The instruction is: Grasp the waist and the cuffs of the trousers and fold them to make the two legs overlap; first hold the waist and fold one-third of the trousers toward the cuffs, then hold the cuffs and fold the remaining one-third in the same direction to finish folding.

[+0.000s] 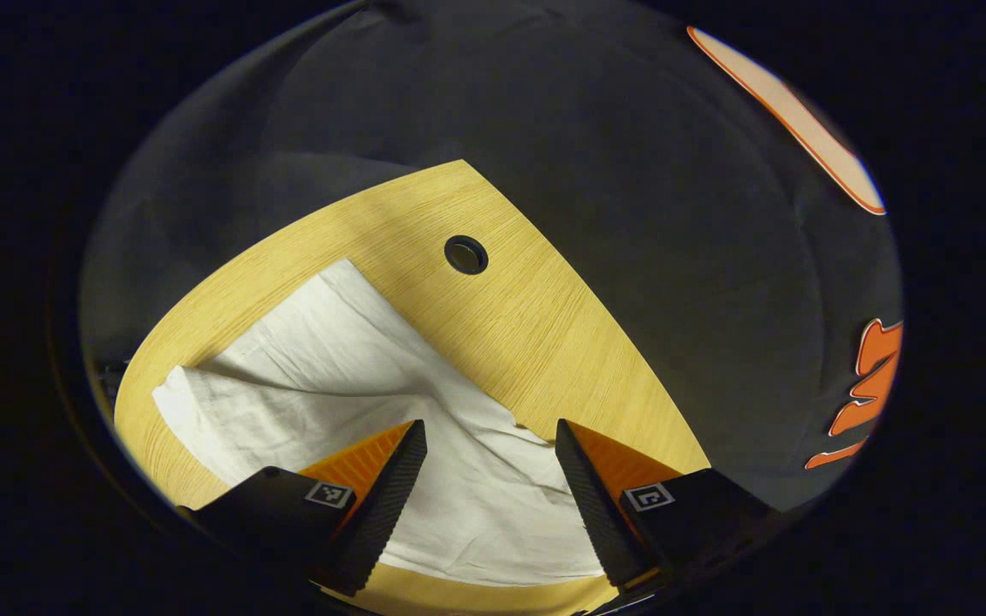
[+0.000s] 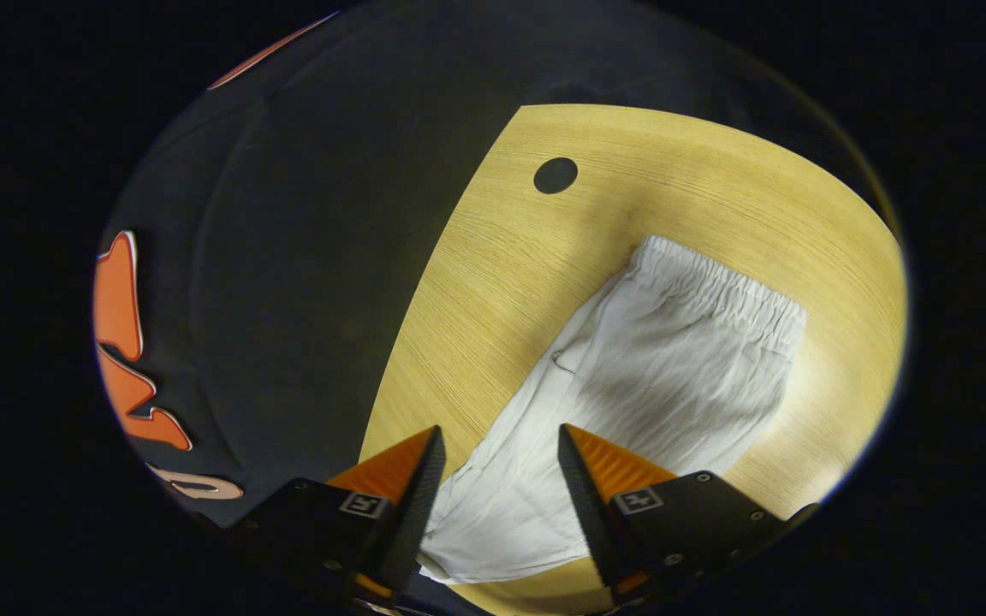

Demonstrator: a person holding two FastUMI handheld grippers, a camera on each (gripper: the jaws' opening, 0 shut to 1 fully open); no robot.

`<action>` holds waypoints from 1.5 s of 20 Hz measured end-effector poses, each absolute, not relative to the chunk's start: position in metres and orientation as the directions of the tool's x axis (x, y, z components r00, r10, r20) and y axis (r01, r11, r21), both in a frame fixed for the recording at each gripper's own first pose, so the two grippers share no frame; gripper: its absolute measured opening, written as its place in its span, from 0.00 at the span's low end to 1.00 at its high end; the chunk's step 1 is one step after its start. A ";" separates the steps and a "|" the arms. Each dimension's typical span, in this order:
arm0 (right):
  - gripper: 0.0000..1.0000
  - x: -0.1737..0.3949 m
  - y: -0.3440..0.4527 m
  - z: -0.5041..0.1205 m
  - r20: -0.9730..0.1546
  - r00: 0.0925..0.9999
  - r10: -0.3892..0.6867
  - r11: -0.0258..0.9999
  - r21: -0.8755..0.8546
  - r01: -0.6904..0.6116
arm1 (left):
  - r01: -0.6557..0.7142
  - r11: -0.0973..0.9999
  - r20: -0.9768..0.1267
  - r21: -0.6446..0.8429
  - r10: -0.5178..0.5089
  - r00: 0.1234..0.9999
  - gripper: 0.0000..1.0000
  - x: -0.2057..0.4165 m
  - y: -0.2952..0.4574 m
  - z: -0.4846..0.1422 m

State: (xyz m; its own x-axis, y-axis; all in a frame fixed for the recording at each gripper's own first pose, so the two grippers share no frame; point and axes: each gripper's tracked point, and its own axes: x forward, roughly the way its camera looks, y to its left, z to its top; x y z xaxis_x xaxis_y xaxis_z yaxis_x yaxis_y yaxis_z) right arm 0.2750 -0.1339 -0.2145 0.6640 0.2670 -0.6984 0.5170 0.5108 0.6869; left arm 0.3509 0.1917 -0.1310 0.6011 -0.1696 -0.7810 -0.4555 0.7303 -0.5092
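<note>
White trousers [image 2: 656, 376] lie flat on the wooden table [image 2: 510, 257]. In the right gripper view their gathered elastic waist [image 2: 720, 291] is at the far end and the fabric runs back toward my right gripper [image 2: 493, 453], which hovers open above it. In the left gripper view the wrinkled white cloth [image 1: 356, 376] spreads from the far left to under my left gripper [image 1: 489, 445], also open, with cloth visible between the fingers but not pinched. The cuffs are hard to make out.
A round cable hole [image 1: 466, 254] is set in the table beyond the trousers, also seen as hole [image 2: 555, 174]. The table edge [image 1: 596, 291] runs close beside the cloth, with the booth's black wall [image 2: 305, 257] behind.
</note>
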 end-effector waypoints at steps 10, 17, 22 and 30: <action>0.98 0.218 -0.160 -0.222 -0.700 0.681 0.213 0.556 0.660 0.505 | -0.389 0.767 -0.710 -0.511 -0.122 0.693 1.00 0.328 0.204 -0.087; 0.98 0.174 -0.220 -0.249 -0.729 0.673 0.126 0.532 0.622 0.574 | -0.248 0.883 -0.619 -0.398 -0.059 0.783 0.99 0.314 0.213 -0.064; 0.99 0.163 -0.252 -0.279 -0.753 0.650 0.101 0.482 0.608 0.631 | -0.233 0.900 -0.575 -0.367 -0.023 0.818 1.00 0.293 0.207 -0.050; 0.96 0.189 -0.263 -0.309 -0.774 0.618 0.139 0.432 0.609 0.665 | -0.292 0.894 -0.501 -0.339 0.092 0.861 0.99 0.278 0.219 -0.035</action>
